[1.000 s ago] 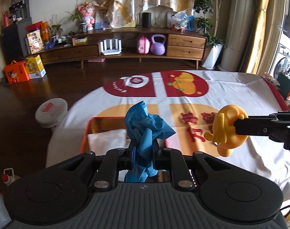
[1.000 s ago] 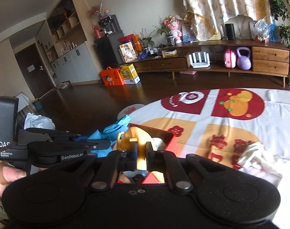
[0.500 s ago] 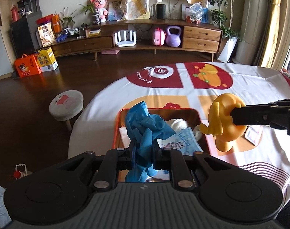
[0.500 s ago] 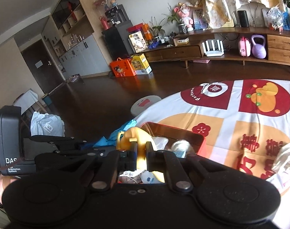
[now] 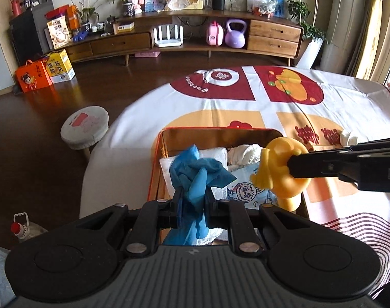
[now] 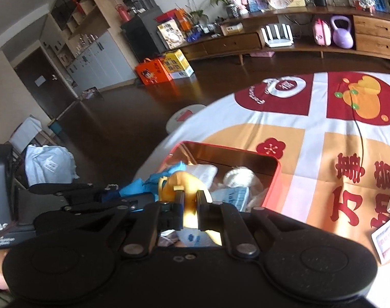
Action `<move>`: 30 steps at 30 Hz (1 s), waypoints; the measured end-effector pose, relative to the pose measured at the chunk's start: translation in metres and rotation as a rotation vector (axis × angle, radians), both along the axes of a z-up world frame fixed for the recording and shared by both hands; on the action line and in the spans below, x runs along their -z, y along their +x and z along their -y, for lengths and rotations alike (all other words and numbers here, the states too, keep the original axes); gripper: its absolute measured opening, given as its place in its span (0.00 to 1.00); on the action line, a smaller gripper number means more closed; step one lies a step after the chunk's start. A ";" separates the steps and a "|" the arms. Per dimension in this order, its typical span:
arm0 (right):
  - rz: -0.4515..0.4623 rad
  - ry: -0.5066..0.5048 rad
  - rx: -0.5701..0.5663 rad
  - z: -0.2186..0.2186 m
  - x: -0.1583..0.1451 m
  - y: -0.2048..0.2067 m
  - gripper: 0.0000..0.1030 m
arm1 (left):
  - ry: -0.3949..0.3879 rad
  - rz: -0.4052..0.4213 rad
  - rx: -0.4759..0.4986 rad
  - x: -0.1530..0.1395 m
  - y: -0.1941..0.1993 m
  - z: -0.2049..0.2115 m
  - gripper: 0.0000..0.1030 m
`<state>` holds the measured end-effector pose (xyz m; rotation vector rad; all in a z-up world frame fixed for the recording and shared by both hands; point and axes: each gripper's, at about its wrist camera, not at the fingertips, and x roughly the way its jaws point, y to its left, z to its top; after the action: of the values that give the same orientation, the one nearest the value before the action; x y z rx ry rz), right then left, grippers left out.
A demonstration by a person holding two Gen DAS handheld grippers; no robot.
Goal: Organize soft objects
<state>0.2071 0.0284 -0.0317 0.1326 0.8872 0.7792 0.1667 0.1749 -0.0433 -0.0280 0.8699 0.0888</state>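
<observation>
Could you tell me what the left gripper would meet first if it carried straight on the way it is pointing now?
Probably the white folded cloth inside the red tin; the left gripper, shut on the blue glove, points down into it, though depth is unclear.

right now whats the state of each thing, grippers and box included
left gripper: shut on the blue glove, above the box
right gripper: shut on the yellow toy, above the box
red box: open, no lid on it, soft items inside
white folded cloth: lying in the box
white rolled cloth: lying in the box
printed pack: lying in the box
</observation>
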 end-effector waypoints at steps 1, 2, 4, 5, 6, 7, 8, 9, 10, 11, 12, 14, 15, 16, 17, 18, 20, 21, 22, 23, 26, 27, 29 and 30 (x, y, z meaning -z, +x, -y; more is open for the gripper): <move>-0.007 -0.003 0.006 0.000 0.002 0.003 0.08 | -0.001 -0.005 0.001 0.003 0.002 0.000 0.15; -0.017 -0.005 0.013 0.000 0.005 0.006 0.09 | -0.002 -0.009 0.001 0.005 0.004 0.000 0.15; -0.034 -0.008 0.019 0.000 0.010 0.012 0.09 | -0.005 -0.017 0.002 0.010 0.008 0.000 0.15; -0.038 -0.013 0.023 -0.001 0.012 0.015 0.09 | -0.006 -0.020 0.003 0.012 0.009 0.000 0.15; -0.041 -0.018 0.026 -0.001 0.014 0.017 0.09 | -0.006 -0.024 0.002 0.014 0.011 -0.001 0.15; -0.044 -0.021 0.028 -0.002 0.017 0.018 0.09 | -0.007 -0.028 0.002 0.016 0.013 -0.001 0.15; -0.046 -0.025 0.031 -0.002 0.019 0.020 0.09 | -0.008 -0.032 0.000 0.019 0.014 -0.002 0.15; -0.046 -0.029 0.033 -0.003 0.021 0.021 0.09 | -0.010 -0.036 -0.002 0.021 0.015 -0.003 0.15; -0.048 -0.033 0.035 -0.004 0.024 0.023 0.09 | -0.013 -0.040 -0.005 0.024 0.017 -0.004 0.15; -0.050 -0.034 0.035 -0.005 0.026 0.025 0.09 | -0.016 -0.044 -0.007 0.026 0.018 -0.004 0.15; -0.050 -0.036 0.036 -0.005 0.028 0.025 0.10 | -0.019 -0.049 -0.009 0.028 0.019 -0.005 0.15; -0.055 -0.033 0.037 -0.005 0.031 0.026 0.11 | -0.026 -0.057 -0.008 0.032 0.021 -0.005 0.15; -0.062 -0.024 0.036 -0.005 0.031 0.026 0.12 | -0.031 -0.062 -0.007 0.034 0.021 -0.006 0.15; -0.065 -0.020 0.034 -0.005 0.031 0.027 0.12 | -0.034 -0.064 -0.005 0.035 0.022 -0.006 0.15; -0.063 -0.023 0.033 -0.006 0.032 0.026 0.13 | -0.037 -0.067 -0.004 0.036 0.022 -0.007 0.15; -0.061 -0.025 0.032 -0.007 0.032 0.027 0.14 | -0.041 -0.071 -0.003 0.038 0.023 -0.007 0.15; -0.058 -0.022 0.026 -0.008 0.032 0.026 0.18 | -0.052 -0.072 -0.006 0.040 0.023 -0.009 0.15; -0.057 -0.019 0.022 -0.008 0.031 0.025 0.19 | -0.058 -0.073 -0.007 0.041 0.023 -0.009 0.15; -0.054 -0.018 0.018 -0.008 0.031 0.025 0.20 | -0.060 -0.074 -0.005 0.042 0.024 -0.010 0.15; -0.052 -0.018 0.015 -0.009 0.030 0.024 0.22 | -0.061 -0.077 -0.003 0.043 0.024 -0.009 0.15; -0.048 -0.020 0.006 -0.010 0.029 0.022 0.24 | -0.071 -0.082 -0.009 0.044 0.024 -0.011 0.15; -0.044 -0.026 0.004 -0.010 0.029 0.021 0.27 | -0.077 -0.082 -0.011 0.044 0.024 -0.011 0.15; -0.043 -0.030 -0.005 -0.009 0.029 0.019 0.30 | -0.080 -0.083 -0.011 0.044 0.023 -0.011 0.15; -0.041 -0.033 -0.005 -0.009 0.029 0.018 0.31 | -0.077 -0.081 -0.010 0.044 0.023 -0.011 0.15</move>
<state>0.2251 0.0373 -0.0606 0.1174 0.9386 0.7685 0.1901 0.1861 -0.0871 -0.1016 0.9539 0.0661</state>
